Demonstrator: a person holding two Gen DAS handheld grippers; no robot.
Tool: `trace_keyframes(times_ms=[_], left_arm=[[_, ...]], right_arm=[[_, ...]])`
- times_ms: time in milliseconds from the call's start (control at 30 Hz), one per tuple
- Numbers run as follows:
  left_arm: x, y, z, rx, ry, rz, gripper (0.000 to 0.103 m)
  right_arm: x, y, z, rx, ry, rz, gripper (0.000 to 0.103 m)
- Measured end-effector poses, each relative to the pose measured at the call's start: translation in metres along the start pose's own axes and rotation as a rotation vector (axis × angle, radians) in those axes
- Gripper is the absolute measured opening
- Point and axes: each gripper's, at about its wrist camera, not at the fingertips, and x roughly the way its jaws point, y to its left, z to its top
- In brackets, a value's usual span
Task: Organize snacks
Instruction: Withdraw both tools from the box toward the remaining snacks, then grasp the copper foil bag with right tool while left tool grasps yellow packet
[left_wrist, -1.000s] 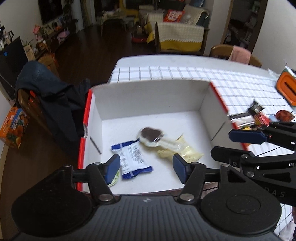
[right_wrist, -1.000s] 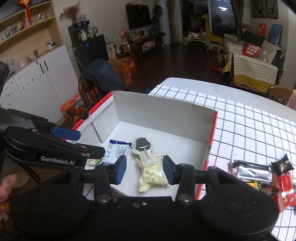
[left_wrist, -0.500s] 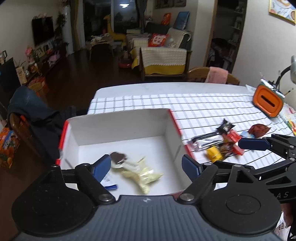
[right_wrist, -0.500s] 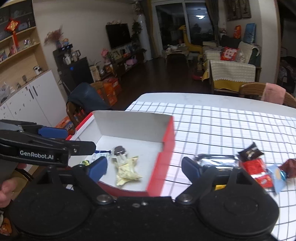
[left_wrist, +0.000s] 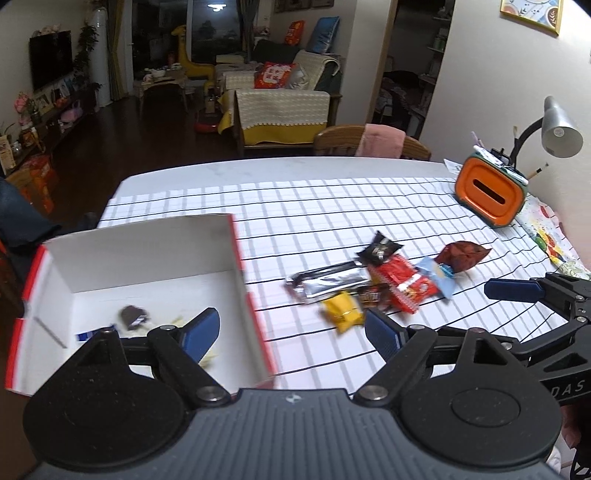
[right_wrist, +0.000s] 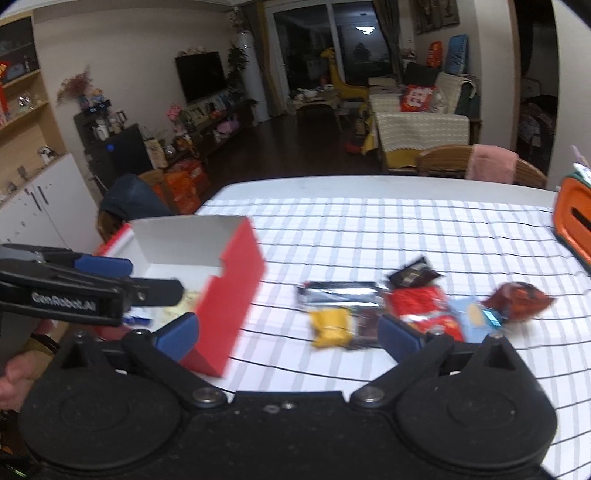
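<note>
I held two grippers over the table, one in each hand. My left gripper (left_wrist: 291, 332) had its two blue fingers spread wide with nothing between them. My right gripper (right_wrist: 290, 334) was spread wide too and held nothing.

Just past my left gripper sat one box (left_wrist: 144, 251), red outside and white inside. In it I counted three snacks, partly hidden behind a finger: a dark chocolate one (left_wrist: 132, 316), a pale yellow wrapper (left_wrist: 177, 320) and a blue and white packet (left_wrist: 85, 336).

To the right of the box, on the checked tablecloth (left_wrist: 332, 199), lay a pile of seven snacks, close together and some touching. Nearest was one yellow packet (left_wrist: 343, 312), with one small brown bar (left_wrist: 373, 295) beside it. Then came one long silver bar (left_wrist: 328, 282), one red packet (left_wrist: 404, 282) and one light blue packet (left_wrist: 436, 273). Behind those were one black packet (left_wrist: 380, 248) and one dark red packet (left_wrist: 463, 254).

Farther back, near the table's right edge, stood one orange holder (left_wrist: 487, 192) with pens, and one gray lamp (left_wrist: 559, 129) leaned over it.
</note>
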Motion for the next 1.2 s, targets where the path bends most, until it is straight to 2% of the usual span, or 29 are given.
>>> trace_keyframes(times_ms=[133,333,600,900,1067,1200], left_arm=[[0.018,-0.025,0.002,0.004,0.019,0.0,0.086],[0.054,-0.058,0.003,0.008,0.065,0.041,0.086],[0.108,-0.084,0.011,-0.005,0.129,0.167,0.086],[0.156,-0.078,0.028,-0.141,0.242,0.231,0.086],[0.177,-0.066,0.035,-0.228,0.296,0.238,0.086],[0.194,-0.062,0.035,-0.249,0.34,0.246,0.086]], right_arm=[[-0.005,-0.034,-0.008,0.004,0.014,-0.05,0.103],[-0.005,-0.09,-0.014,0.017,0.033,-0.112,0.103],[0.014,-0.165,-0.008,0.028,0.051,-0.217,0.103],[0.061,-0.218,0.018,0.086,0.111,-0.269,0.103],[0.089,-0.239,0.034,0.127,0.177,-0.298,0.102],[0.111,-0.253,0.038,0.148,0.242,-0.317,0.097]])
